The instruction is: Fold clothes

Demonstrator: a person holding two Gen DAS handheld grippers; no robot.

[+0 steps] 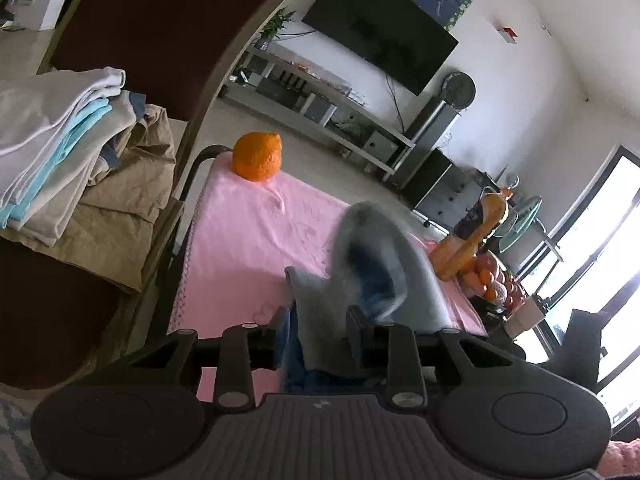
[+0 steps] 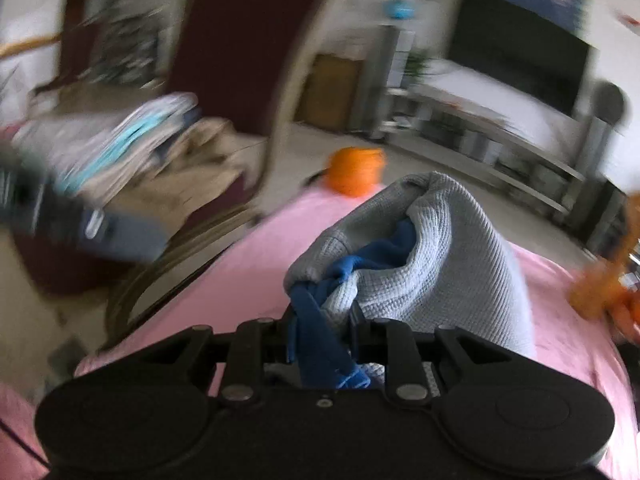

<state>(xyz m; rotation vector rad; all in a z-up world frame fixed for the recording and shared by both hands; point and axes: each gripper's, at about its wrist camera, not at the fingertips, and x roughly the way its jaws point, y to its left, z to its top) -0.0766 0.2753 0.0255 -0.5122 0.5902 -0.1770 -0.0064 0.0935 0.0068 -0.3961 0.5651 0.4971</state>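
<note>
Garment (image 2: 424, 256), grey waffle-knit with blue trim, hangs bunched.

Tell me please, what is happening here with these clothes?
A person is folding laundry with a two-finger tool in each hand. Both the left tool and the right tool are clamped on the same grey and blue garment, holding it bunched above the table's pink cloth. An orange fruit sits at the far end of the pink cloth. A stack of folded clothes lies on the seat beside the table. This garment is not folded yet.
</note>
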